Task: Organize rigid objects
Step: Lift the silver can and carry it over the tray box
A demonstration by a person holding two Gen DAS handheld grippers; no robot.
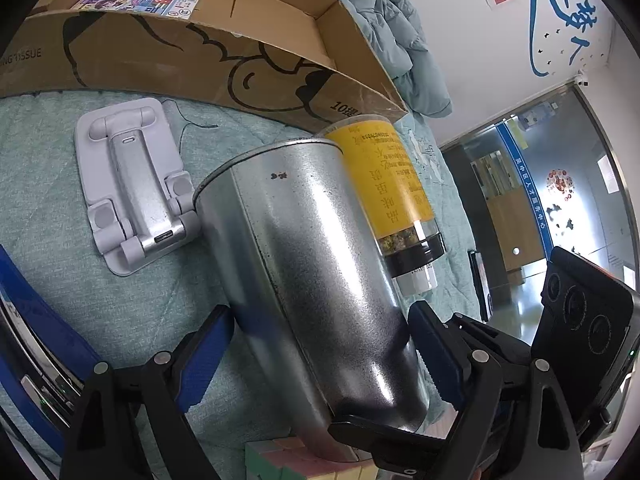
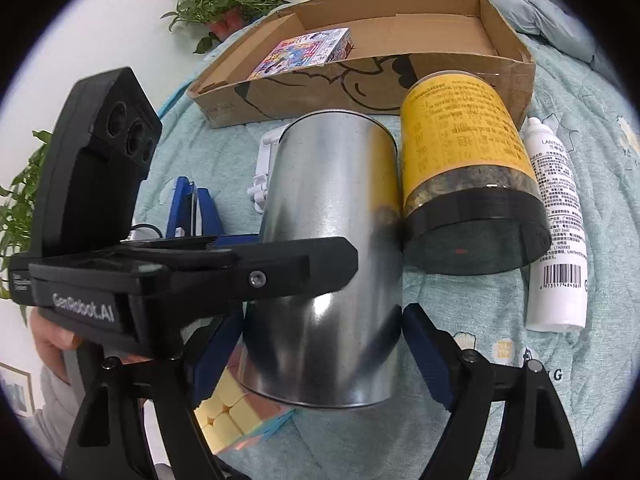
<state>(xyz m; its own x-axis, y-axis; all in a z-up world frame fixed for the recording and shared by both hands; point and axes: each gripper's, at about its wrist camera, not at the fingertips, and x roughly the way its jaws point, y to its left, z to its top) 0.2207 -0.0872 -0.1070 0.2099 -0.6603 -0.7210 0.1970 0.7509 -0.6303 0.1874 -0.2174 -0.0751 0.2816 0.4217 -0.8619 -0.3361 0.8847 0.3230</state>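
Observation:
A silver metal can (image 1: 312, 280) lies between both grippers; it also shows in the right wrist view (image 2: 328, 248). My left gripper (image 1: 320, 344) has its blue pads against the can's sides. My right gripper (image 2: 320, 344) also closes on the can from the other angle, with the left gripper's body crossing in front of it. A yellow-labelled jar (image 1: 384, 176) with a black lid lies right beside the can, touching it, and appears in the right wrist view (image 2: 464, 148). A pastel puzzle cube (image 2: 232, 412) sits under the can's near end.
An open cardboard box (image 2: 508, 68) stands behind, holding a colourful small box (image 2: 304, 52). A grey folding phone stand (image 1: 132, 188) lies left of the can. A white spray bottle (image 2: 556, 224) lies at the right. All rest on a teal quilt (image 1: 120, 304).

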